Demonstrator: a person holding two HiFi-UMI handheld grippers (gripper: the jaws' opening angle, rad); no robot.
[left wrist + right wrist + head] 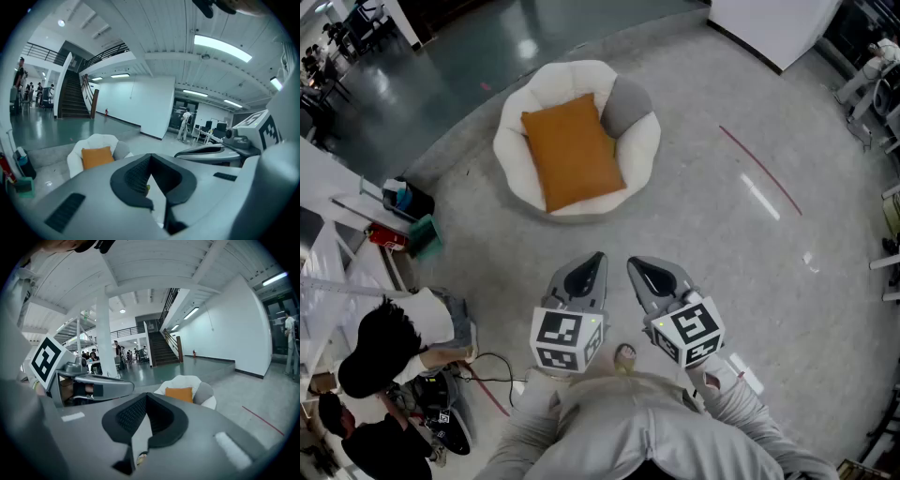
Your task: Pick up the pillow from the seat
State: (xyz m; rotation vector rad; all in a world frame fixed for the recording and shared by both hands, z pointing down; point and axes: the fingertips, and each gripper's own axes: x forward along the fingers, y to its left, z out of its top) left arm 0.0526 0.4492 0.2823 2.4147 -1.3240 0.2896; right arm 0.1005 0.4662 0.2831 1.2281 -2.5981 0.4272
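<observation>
1. Round white plush seat (pixel 514 159) sits on the grey polished floor (pixel 722 281), ahead of me. In it lies the orange square fabric pillow (pixel 574 150), spread over the seat pad w/ its far edge against the back rim
2. A grey rounded cushion (pixel 626 105) is in the same seat, at the pillow's far-right corner & touching it
3. My L gripper (pixel 596 259) & R gripper (pixel 636 266) are held close in front of my chest, side by side, near each other but apart. Both aim fwd toward the seat, tipped a bit down
4. Both are well apart from the seat; pillow untouched
5. L jaws: black pads pressed together, nothing btwn them
6. R jaws: same, closed tight & empty
7. A dark-haired person (pixel 375 352) crouches low at my left, clear of the seat
</observation>
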